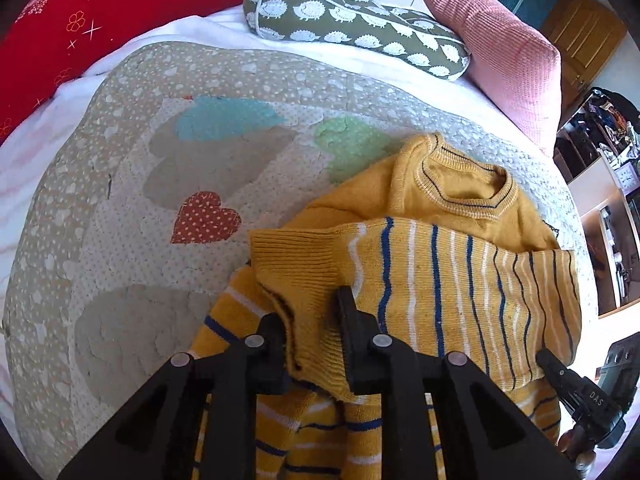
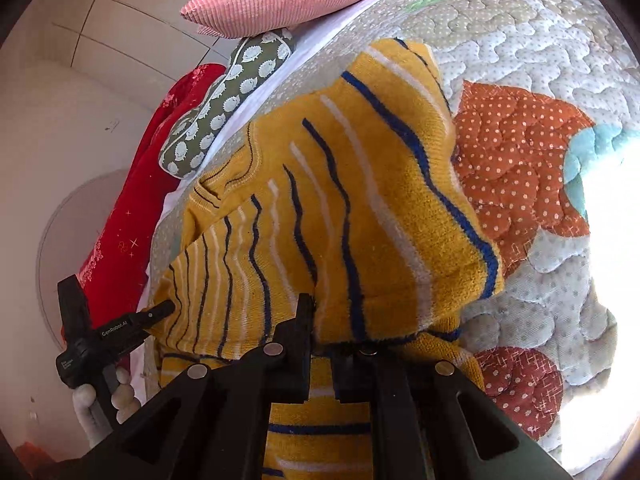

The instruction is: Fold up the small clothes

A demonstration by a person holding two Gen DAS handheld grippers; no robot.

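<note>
A small mustard-yellow sweater (image 1: 440, 264) with blue and white stripes lies on a quilted mat (image 1: 160, 160); its collar faces the far right. My left gripper (image 1: 310, 320) is shut on the sweater's ribbed hem, lifted and folded over the body. My right gripper (image 2: 320, 320) is shut on the other end of the same striped hem (image 2: 340, 220), held above the mat. Each gripper shows in the other's view: the right one (image 1: 560, 376) at the sweater's right edge, the left one (image 2: 160, 310) at its left edge.
A red cushion (image 1: 100, 20), a green hedgehog-print bolster (image 1: 360, 24) and a pink cushion (image 1: 508, 56) line the far side of the bed. The quilted mat (image 2: 540, 160) has heart and cloud patches. Shelves and a door stand at right.
</note>
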